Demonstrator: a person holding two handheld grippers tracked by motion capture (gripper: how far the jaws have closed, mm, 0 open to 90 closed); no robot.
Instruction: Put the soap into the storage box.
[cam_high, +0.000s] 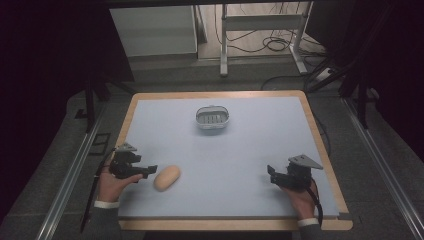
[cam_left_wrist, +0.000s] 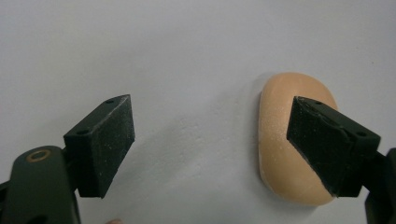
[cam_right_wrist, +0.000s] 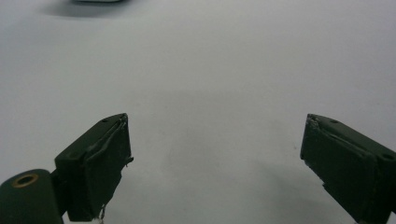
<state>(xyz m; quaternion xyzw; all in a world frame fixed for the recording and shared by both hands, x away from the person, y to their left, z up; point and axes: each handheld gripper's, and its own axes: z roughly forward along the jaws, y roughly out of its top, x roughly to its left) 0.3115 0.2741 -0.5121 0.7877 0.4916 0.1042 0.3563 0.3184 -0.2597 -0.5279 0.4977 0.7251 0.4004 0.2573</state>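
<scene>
A tan, rounded soap-like bar (cam_high: 167, 177) lies on the pale blue mat at the front left. My left gripper (cam_high: 150, 170) sits just to its left, jaws wide open. In the left gripper view the bar (cam_left_wrist: 280, 140) lies partly behind the right jaw and outside the gap; nothing is between the pads. My left gripper's midpoint (cam_left_wrist: 212, 140) is over bare mat. At the front right my right gripper (cam_high: 271, 174) rests open, pointing left. Its view has my right gripper (cam_right_wrist: 217, 158) over bare mat. A small grey slotted dish (cam_high: 212, 119) stands at the middle back.
The mat lies on a wooden-edged table (cam_high: 327, 165). A metal frame, cables and a white cabinet stand on the floor beyond the table's far edge. A blurred edge of the dish (cam_right_wrist: 95, 1) shows at the top of the right gripper view.
</scene>
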